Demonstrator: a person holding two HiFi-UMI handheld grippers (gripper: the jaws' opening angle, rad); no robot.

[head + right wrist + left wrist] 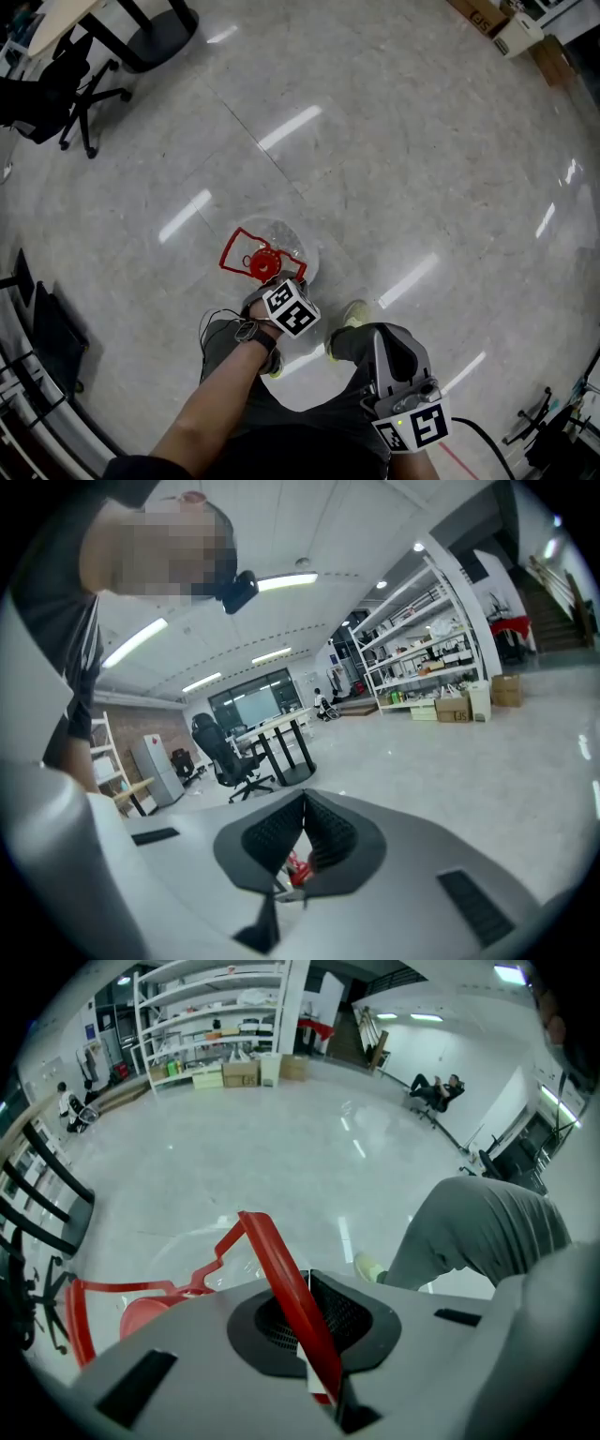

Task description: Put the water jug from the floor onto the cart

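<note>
A pale, glossy floor [394, 141] spreads out under you, with a black office chair [66, 84] at the far left and cardboard boxes [487, 14] at the far right. The clear water jug [292, 246] stands on that floor just ahead of your shoe [352, 317], its red cap [263, 266] on top. Your left tool [309, 1309] points steeply down, its jaws clamped on the jug's red handle [274, 1262], which runs slantwise between the pads. Your right tool [304, 799] hangs near your knee, its jaws closed tip to tip, gripping nothing.
</note>
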